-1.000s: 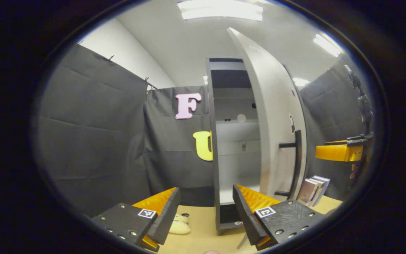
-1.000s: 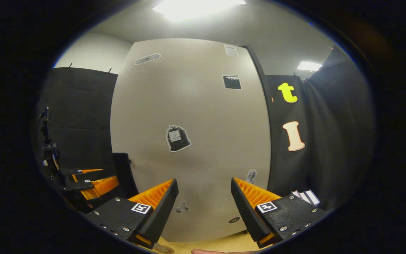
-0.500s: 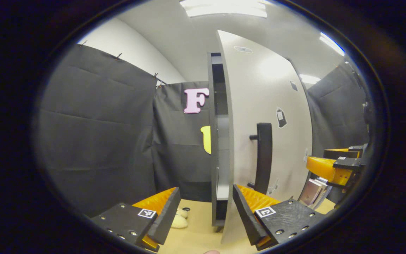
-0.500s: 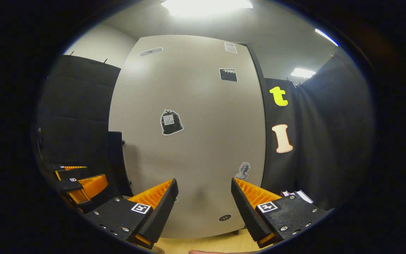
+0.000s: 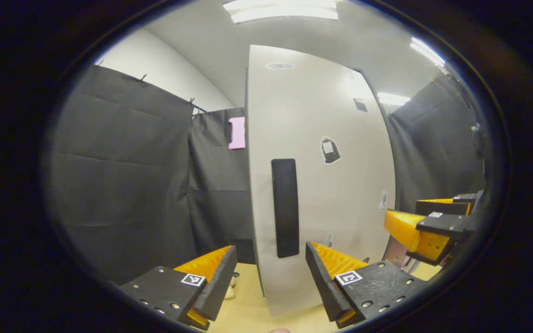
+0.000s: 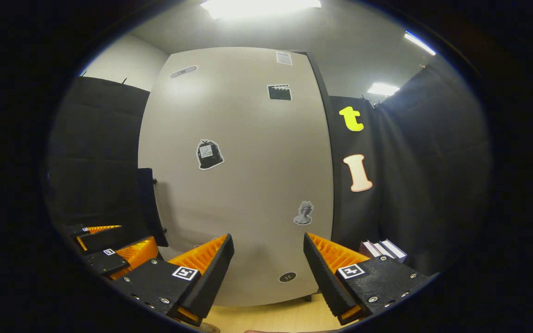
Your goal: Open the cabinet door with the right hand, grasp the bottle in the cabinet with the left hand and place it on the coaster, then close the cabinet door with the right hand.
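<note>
- Black cloth walls (image 5: 123,175) all round the booth, ceiling lights on overhead, pale wooden table (image 5: 248,314) under everything.
- Cabinet door (image 5: 322,185) faces both my cameras flat on. No gap into the cabinet is visible from either view, so it looks shut or very nearly so.
- Left gripper view: the door's long dark handle (image 5: 285,208) stands upright near the door's left edge, just beyond my left gripper (image 5: 271,273).
- Left gripper: fingers spread apart, nothing between them, not touching the door or handle as far as I can tell.
- Right gripper view: my right gripper (image 6: 269,263) points at the lower part of the door (image 6: 243,185), fingers spread apart, nothing held.
- Whether the right fingertips touch the door panel, I cannot tell.
- Stickers on the door: a dark bag-shaped one (image 6: 209,154) around mid-height, a small bust figure (image 6: 303,212) lower right, a clapperboard (image 6: 279,92) near the top.
- A few books (image 6: 382,249) stand on the table just right of the cabinet, against the cloth.
- Each gripper shows in the other's view: the right one (image 5: 426,226) at the right edge of the left gripper view, the left one (image 6: 109,240) at the lower left of the right gripper view, next to the handle (image 6: 148,203).
- Something small and pale (image 5: 229,289) lies on the table behind my left gripper's left finger; too hidden to identify.
- Bottle and coaster: can't locate either from these views.
</note>
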`<state>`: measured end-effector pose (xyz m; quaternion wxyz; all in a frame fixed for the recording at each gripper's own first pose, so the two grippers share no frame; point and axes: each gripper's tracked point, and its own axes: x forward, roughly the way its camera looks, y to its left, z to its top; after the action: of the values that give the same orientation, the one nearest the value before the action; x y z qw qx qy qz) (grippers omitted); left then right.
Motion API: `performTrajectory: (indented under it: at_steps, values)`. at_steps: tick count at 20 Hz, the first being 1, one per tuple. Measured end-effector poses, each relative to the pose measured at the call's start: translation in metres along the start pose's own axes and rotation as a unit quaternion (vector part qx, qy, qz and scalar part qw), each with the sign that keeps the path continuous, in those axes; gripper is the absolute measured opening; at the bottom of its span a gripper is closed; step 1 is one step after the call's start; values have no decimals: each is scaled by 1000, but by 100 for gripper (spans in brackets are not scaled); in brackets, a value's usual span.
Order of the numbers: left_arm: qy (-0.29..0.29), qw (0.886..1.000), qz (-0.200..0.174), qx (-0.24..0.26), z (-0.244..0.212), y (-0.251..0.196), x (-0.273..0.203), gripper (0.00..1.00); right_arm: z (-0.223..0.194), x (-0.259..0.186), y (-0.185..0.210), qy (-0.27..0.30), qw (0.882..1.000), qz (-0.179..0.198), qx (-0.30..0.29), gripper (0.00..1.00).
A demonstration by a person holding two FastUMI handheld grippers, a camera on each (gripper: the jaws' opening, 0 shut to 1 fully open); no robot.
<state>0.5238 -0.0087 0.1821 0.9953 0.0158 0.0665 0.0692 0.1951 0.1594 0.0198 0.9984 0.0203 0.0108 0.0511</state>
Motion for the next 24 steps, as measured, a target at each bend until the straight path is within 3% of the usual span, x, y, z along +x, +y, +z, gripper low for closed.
performTrajectory:
  at_steps: [6, 24]
  values:
    - [-11, 1000, -22, 9, 9, -25, 5, 86, 8, -9, 0, -24, 1000, -1, -20, 94]
    - [-5, 999, -42, -6, 0, -37, 14, 86, -9, -2, 8, -2, 999, 27, -32, 94]
